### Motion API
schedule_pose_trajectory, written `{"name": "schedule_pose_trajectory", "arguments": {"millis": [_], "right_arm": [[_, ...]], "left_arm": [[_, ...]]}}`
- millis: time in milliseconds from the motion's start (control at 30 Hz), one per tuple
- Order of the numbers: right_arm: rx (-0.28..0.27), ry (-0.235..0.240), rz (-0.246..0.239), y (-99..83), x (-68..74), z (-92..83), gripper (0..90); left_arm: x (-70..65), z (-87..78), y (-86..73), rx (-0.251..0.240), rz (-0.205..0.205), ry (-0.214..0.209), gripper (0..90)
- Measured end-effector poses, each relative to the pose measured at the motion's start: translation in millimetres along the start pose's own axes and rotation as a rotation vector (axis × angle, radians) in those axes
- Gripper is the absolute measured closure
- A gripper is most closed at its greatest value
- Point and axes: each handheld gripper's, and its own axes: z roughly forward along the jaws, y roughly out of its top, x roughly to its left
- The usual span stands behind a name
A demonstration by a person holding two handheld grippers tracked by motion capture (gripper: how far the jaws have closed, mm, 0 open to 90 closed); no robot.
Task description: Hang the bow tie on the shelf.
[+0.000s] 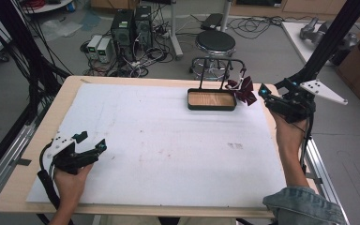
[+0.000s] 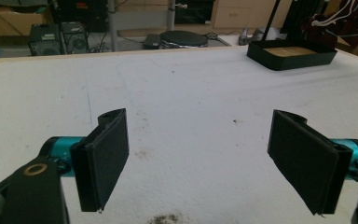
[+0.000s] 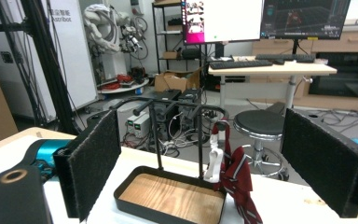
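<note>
a: state the position of the stand.
b: the black stand [image 1: 212,99], a tray with a wooden floor and a bent rod frame rising from it, sits on the white table cover [image 1: 159,140] at the far edge, toward the right. a dark red striped cloth [image 1: 243,90] with a white tag hangs from the frame's right end, just beside the tray.

a: right gripper [image 1: 273,96], condition?
b: held up just right of the stand, close to the cloth. in the right gripper view its jaws stand wide apart with nothing between them; the stand [image 3: 170,198] and the cloth [image 3: 237,182] show in the gap, farther off.

a: left gripper [image 1: 91,146]?
b: well apart from the stand, at the near left of the cover, held in the person's left hand [image 1: 70,180]. in the left gripper view its jaws are spread wide and grip nothing; the stand [image 2: 291,55] lies far ahead, upper right.

a: surroundings behind the stand?
b: a round black stool [image 1: 214,44] stands on the floor just beyond it, with computer towers [image 1: 131,28] and cables further left.
</note>
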Motion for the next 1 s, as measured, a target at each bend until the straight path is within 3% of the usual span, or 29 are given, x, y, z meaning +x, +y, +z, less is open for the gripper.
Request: {"name": "schedule_pose_trajectory", "arguments": {"millis": [600, 867, 1000], "right_arm": [[-0.085, -0.016, -0.017, -53.8, 19.9, -37.6, 11.3], [-0.091, -0.014, 0.003, -81.9, 27.5, -45.9, 10.8], [-0.065, -0.028, -0.002, -98.6, 30.4, -48.0, 10.8]], "left_arm": [[-0.6, -0.5, 0.0, -0.004, -0.002, 0.002, 20.6], [-0.3, -1.2, -0.1, -0.003, 0.001, 0.004, 20.6], [-0.2, -1.3, -0.1, -0.003, 0.001, 0.005, 20.6]]}}
